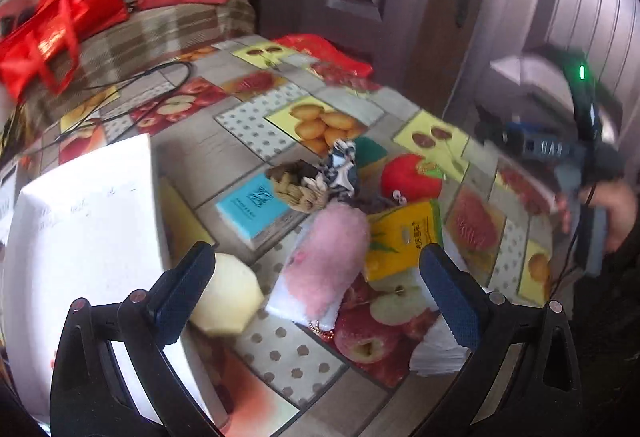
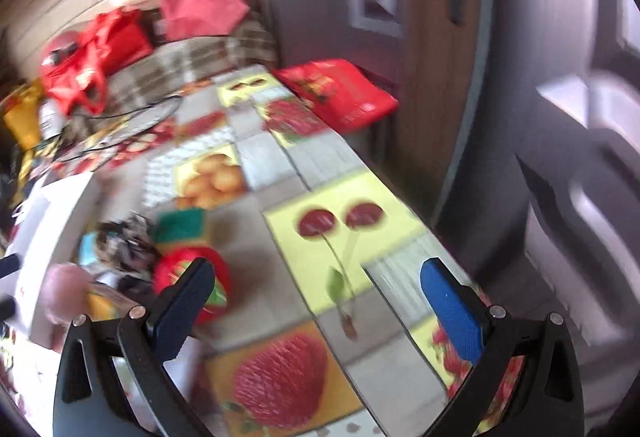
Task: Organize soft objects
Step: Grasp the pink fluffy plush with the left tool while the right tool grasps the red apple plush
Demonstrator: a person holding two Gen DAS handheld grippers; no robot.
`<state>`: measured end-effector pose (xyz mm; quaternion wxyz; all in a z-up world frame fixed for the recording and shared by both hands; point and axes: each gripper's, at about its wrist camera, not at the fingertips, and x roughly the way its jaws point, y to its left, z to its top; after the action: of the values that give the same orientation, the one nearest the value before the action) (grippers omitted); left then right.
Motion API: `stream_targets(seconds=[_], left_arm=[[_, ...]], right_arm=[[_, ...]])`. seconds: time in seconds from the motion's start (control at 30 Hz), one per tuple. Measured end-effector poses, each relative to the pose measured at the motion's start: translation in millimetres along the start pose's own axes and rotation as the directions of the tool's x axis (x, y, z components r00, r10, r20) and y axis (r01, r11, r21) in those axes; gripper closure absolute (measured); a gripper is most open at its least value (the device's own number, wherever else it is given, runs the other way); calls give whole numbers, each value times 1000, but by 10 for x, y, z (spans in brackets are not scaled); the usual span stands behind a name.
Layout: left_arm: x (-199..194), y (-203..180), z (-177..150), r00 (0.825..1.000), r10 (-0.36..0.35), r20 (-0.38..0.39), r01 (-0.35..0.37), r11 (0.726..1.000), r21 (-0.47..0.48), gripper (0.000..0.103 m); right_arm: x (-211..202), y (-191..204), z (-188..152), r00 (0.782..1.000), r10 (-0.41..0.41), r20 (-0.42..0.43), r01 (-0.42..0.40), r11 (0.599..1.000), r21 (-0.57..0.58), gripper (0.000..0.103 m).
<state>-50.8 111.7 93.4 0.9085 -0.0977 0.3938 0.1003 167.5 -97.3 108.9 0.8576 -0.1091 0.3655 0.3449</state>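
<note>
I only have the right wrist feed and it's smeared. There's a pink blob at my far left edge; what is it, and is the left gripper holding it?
Observer: It's a pink plush toy lying on the table. The left gripper is open, jaws spread either side of it, nothing held.
Operator: Anything next to it I can't make out?
Observer: A pale yellow sponge lies just left of the plush, beside the white box.
Operator: And the yellow thing behind the pink one?
Observer: A yellow tissue pack, lying flat, its near edge touching the plush.
Operator: Where is my gripper from there?
Observer: The right gripper shows blurred at the table's far right edge, above the cloth.
</note>
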Motion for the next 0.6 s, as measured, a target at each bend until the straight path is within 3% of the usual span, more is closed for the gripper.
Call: stream_targets(seconds=[0.1,0.2,0.43,0.6], left_arm=[[192,-75,58,999,3,-54,-1,1000,23,0],[292,-114,71,997,17,-80,-13,999,48,2],[388,-56,15,993,-1,-117,4,1000,26,8],[432,17,23,992,-16,-122,15,1000,-5,12]], right_arm=[[156,123,80,995,62,-79,-62,998,-4,4],[372,320,45,982,121,-145,-128,991,-39,27],[601,624,-43,956,193,-220,-214,974,-74,28],[754,724,-87,943,199,-266,-229,970,-86,31]])
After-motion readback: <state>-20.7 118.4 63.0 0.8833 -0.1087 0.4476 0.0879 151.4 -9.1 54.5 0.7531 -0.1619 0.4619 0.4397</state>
